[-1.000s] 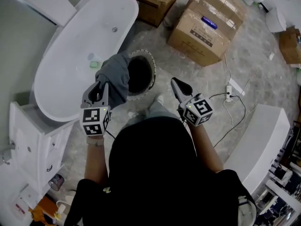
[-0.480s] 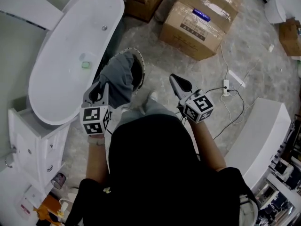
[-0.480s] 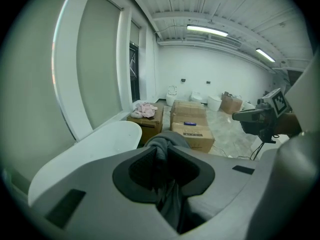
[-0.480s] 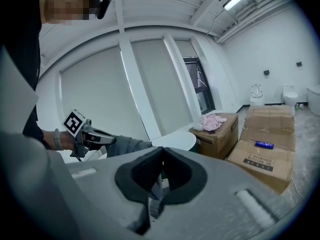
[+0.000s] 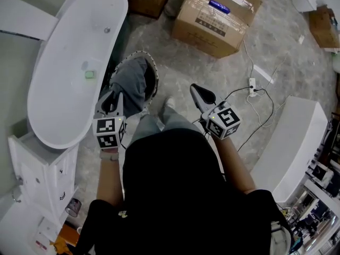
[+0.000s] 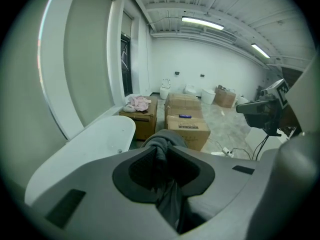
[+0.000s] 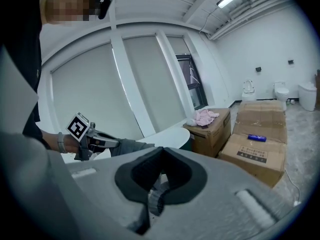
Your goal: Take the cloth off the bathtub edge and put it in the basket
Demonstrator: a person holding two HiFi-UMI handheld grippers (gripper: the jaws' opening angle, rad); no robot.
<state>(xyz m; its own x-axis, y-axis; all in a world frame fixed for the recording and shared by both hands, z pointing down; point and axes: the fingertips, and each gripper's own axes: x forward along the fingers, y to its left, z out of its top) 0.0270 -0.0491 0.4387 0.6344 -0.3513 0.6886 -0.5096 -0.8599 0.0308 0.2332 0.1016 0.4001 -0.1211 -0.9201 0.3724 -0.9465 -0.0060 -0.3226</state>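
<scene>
- Two jaws of the left gripper (image 6: 161,154) are pinching the cloth (image 5: 133,81), nearly together, fabric bunching past their tips.
- The cloth is hanging from the far side of that gripper, draping over the basket (image 5: 156,77), right of the bathtub (image 5: 64,89).
- The right gripper (image 5: 200,93) is hovering shut and empty, well right of the cloth.

Storeroom or showroom for bathroom fittings, not a home. Loose white bathtub (image 5: 69,73) on the left. Toilets (image 7: 282,91) along the far wall. Taped cardboard boxes (image 5: 212,20) on the bare floor (image 5: 297,73). White cabinet (image 5: 42,169) near left. Strip lights (image 6: 202,23) overhead.
</scene>
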